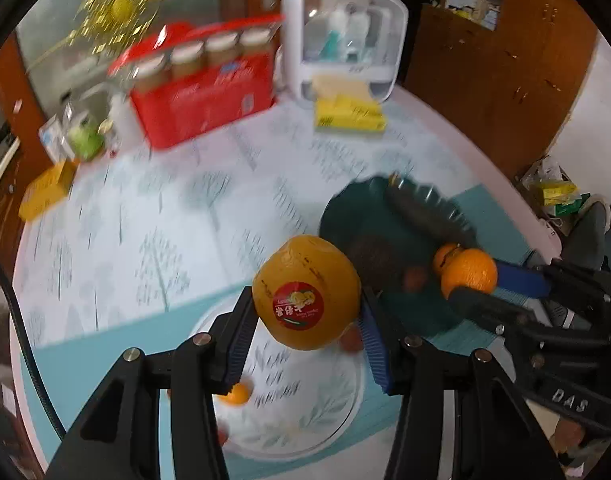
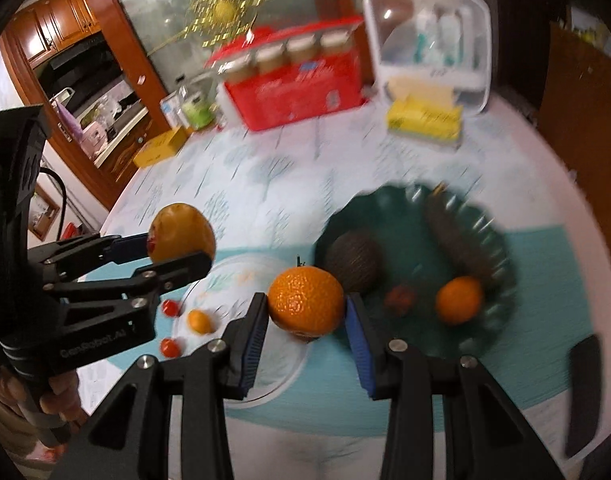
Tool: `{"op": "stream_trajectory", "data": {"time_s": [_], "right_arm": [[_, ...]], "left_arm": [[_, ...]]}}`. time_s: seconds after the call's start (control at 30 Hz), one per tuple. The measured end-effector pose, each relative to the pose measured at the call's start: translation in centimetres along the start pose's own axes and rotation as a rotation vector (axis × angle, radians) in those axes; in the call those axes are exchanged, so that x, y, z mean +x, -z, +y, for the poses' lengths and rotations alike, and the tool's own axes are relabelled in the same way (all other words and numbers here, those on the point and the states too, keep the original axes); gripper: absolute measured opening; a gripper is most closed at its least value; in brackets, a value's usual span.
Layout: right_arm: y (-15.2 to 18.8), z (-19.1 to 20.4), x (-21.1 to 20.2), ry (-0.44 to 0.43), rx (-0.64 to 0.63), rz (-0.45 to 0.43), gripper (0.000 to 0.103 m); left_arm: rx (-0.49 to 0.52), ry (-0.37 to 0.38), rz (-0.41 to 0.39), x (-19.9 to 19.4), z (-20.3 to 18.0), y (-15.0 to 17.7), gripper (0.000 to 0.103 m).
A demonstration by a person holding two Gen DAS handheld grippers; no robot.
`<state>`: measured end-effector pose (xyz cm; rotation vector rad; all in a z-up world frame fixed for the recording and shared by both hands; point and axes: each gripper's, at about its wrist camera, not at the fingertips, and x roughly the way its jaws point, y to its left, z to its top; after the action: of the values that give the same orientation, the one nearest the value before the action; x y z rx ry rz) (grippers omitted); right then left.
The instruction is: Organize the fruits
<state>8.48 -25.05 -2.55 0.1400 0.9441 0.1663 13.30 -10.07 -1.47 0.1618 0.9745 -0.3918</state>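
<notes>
Orange (image 2: 305, 306) gripped by right claw (image 2: 307, 312) | left claw (image 1: 305, 312) grips stickered fruit (image 1: 305, 292) | background blurred

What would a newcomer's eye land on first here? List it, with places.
First, the two fruits held in the air: the left hand-held gripper clamps a big yellow-orange citrus with a red sticker, and the right hand-held gripper clamps an orange. Below them sit a dark green scalloped bowl to the right and a clear glass plate with small red and orange fruits. A red jar box stands behind.
</notes>
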Motion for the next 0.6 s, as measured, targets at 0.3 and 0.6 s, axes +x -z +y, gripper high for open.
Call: {"op": "stream_trajectory", "data": {"time_s": [0.3,0.6], "right_arm": [[-5.8,-6.2,-1.5,0.065,-0.047,-0.075,0.040],[-4.7,-10.2,5.6,0.038,-0.023,0.085,0.040]], "left_arm": [[0.127,-0.051,-0.032,2.9,-5.0,-7.9,0.049],[0.096,-0.049,0.126,12.9,-6.5,-9.3,0.049]]}}
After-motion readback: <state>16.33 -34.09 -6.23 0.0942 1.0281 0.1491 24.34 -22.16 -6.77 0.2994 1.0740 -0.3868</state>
